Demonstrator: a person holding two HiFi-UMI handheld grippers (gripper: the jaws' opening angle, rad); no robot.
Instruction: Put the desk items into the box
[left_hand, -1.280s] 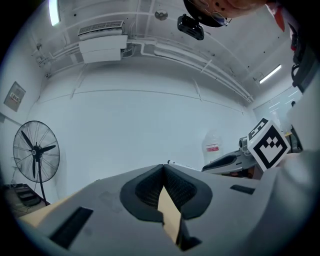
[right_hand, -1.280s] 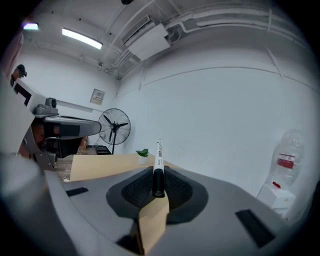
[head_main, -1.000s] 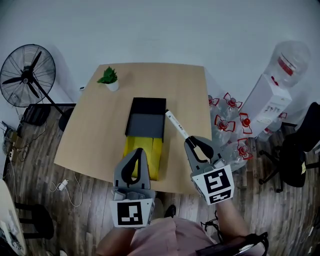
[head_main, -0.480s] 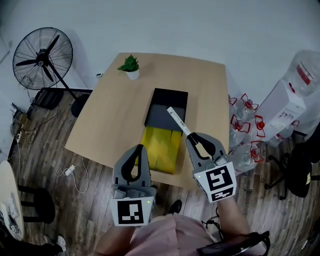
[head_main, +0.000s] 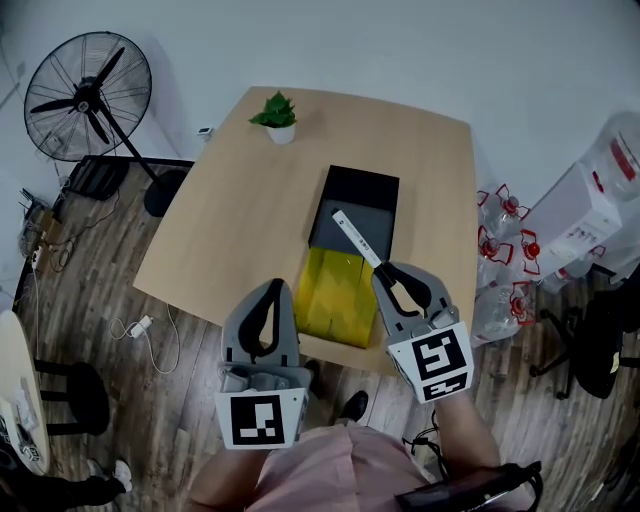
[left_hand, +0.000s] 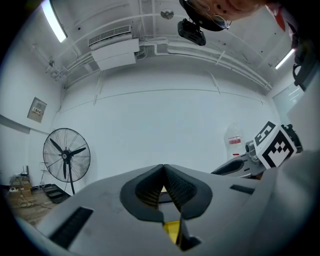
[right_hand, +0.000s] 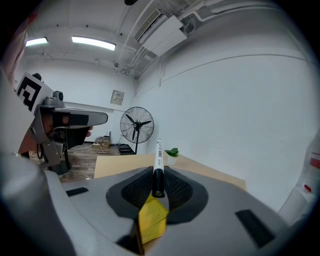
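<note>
One marker (head_main: 355, 237) sits clamped in the right gripper (head_main: 386, 275) fingers (right_hand: 134, 190), apparently over the open box (head_main: 362, 182) on the tabletop (head_main: 250, 200); lower it inside before releasing, with the left gripper (head_main: 272, 288) pressed together, empty.

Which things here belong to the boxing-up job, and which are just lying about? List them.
Job in hand:
- marker, clamped in the right gripper
- box, open on the table
- left gripper, shut and empty

Lying about:
- potted plant, though possibly a desk item too
- fan
- water bottles
</note>
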